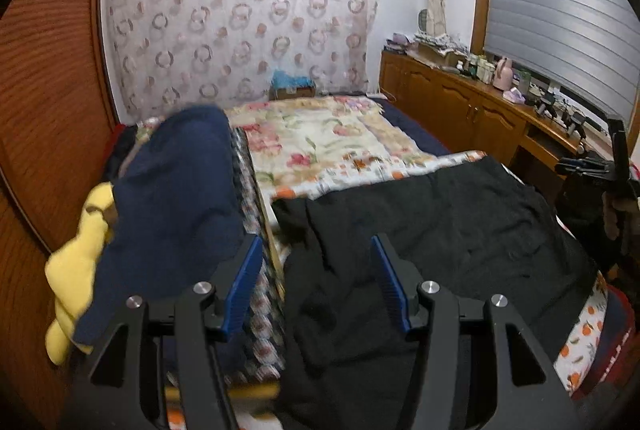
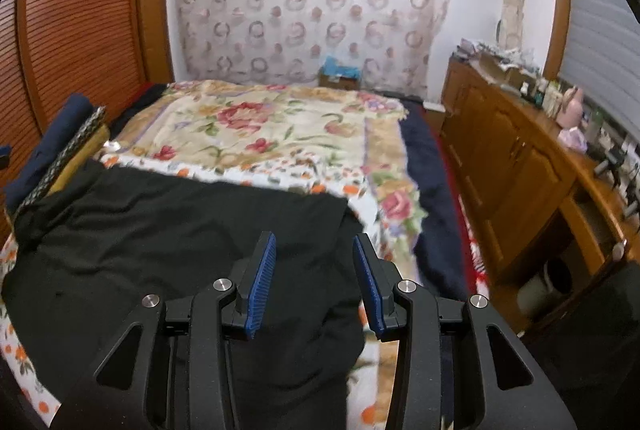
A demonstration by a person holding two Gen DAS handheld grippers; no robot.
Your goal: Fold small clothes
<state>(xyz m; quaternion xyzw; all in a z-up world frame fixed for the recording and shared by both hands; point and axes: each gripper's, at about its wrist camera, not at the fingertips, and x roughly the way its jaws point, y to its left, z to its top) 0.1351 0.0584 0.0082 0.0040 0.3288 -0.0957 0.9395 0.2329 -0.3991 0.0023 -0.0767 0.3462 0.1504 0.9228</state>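
A black garment (image 1: 440,230) lies spread on the near end of the bed; it also shows in the right wrist view (image 2: 160,230). My left gripper (image 1: 316,250) is open and empty above the garment's left edge. My right gripper (image 2: 314,246) is open and empty above the garment's right part, near its right edge. The right gripper also shows at the far right of the left wrist view (image 1: 592,166), beyond the garment's right side.
A pile of clothes lies at the left: a navy piece (image 1: 176,198), a yellow one (image 1: 76,270) and a patterned one (image 1: 256,310). The floral bedspread (image 2: 260,126) covers the bed. A wooden cabinet (image 2: 520,170) with clutter runs along the right. A wooden wardrobe (image 2: 80,10) stands at the left.
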